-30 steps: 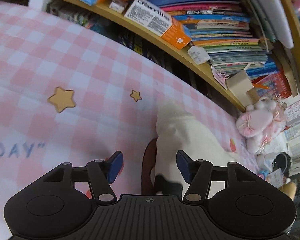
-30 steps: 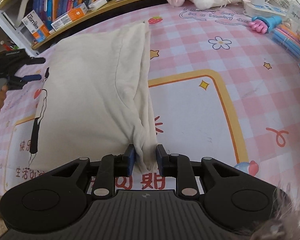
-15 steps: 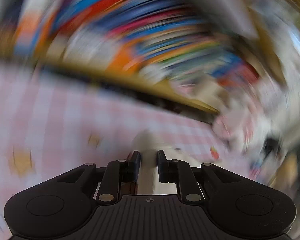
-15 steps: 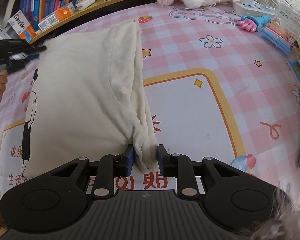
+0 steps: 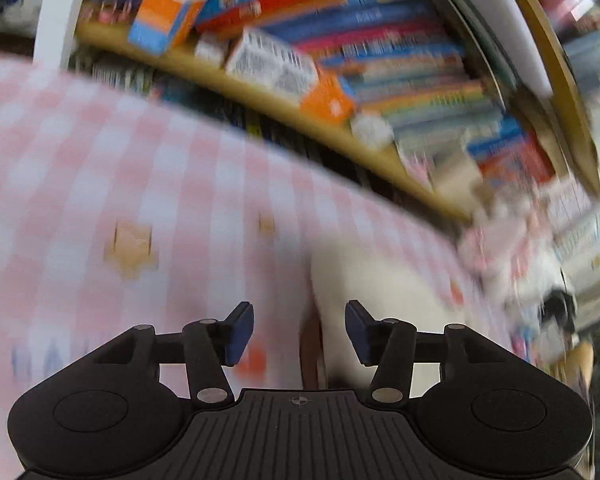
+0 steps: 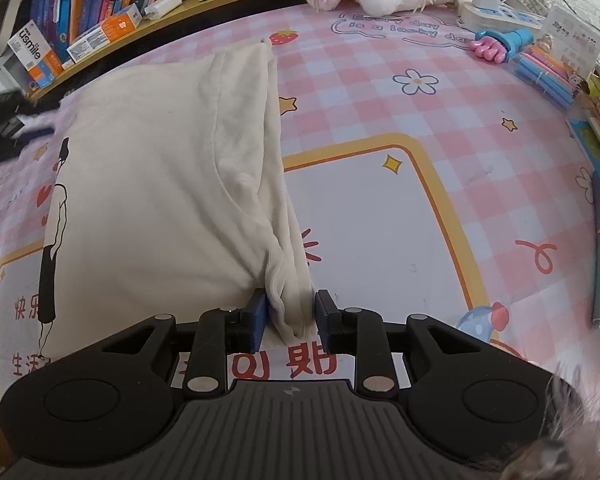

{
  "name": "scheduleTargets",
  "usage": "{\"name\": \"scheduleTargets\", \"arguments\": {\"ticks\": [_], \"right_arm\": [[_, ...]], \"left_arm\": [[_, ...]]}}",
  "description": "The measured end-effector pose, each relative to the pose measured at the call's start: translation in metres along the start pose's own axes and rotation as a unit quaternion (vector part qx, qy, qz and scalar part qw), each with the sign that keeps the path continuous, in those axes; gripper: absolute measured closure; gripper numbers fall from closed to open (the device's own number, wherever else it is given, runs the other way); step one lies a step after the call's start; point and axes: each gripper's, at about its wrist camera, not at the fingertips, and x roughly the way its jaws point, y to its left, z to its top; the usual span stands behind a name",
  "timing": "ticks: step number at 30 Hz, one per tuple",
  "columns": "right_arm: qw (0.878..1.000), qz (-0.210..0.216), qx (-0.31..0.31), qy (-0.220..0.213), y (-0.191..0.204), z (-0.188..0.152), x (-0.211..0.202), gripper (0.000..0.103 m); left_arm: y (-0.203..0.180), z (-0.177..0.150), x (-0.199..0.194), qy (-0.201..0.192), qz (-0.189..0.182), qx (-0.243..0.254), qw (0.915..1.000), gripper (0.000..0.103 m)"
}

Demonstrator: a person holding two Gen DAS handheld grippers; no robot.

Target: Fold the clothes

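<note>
fold step under way: cream cotton t-shirt [image 6: 148, 184] corner pinched by right claw [image 6: 290, 316]; left claw [image 5: 299, 330], jaws just opened, empty, needs regrasp on shirt edge.

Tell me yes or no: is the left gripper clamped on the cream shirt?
No. The left gripper stands open with only the pink checked cloth between its fingers, and the cream shirt lies just beyond it.

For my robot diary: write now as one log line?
left gripper: open, just opened, empty | right gripper: shut on shirt corner
</note>
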Motion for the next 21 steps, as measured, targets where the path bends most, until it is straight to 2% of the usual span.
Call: {"name": "scheduleTargets", "arguments": {"ticks": [3, 7, 10, 13, 17, 18, 19, 21], "right_arm": [[1.000, 0.009, -0.005, -0.001, -0.003, 0.000, 0.000, 0.079], [0.999, 0.030, -0.013, -0.004, -0.009, -0.002, -0.002, 0.079], [0.999, 0.045, -0.018, -0.008, -0.013, -0.004, -0.003, 0.078], [0.998, 0.060, -0.026, -0.010, -0.017, -0.004, -0.004, 0.077], [0.996, 0.083, -0.029, -0.011, -0.025, -0.005, -0.004, 0.077], [0.996, 0.090, -0.028, -0.012, -0.027, -0.005, -0.004, 0.077], [0.995, 0.096, -0.026, -0.012, -0.029, -0.005, -0.004, 0.077], [0.994, 0.110, -0.020, -0.010, -0.034, -0.005, -0.004, 0.077]], "left_arm": [[-0.002, -0.043, -0.018, 0.025, 0.010, 0.005, 0.9996, 0.051], [-0.017, -0.093, -0.045, -0.002, 0.068, 0.023, 0.9974, 0.051], [-0.025, -0.117, -0.055, -0.002, 0.075, 0.004, 0.9972, 0.051], [-0.037, -0.133, -0.059, 0.000, 0.089, 0.009, 0.9960, 0.051], [-0.053, -0.152, -0.060, 0.004, 0.078, 0.001, 0.9969, 0.054], [-0.055, -0.157, -0.061, 0.002, 0.078, -0.004, 0.9970, 0.056], [-0.057, -0.162, -0.060, 0.004, 0.075, -0.012, 0.9971, 0.073], [-0.062, -0.169, -0.058, 0.012, 0.078, -0.026, 0.9966, 0.092]]}}
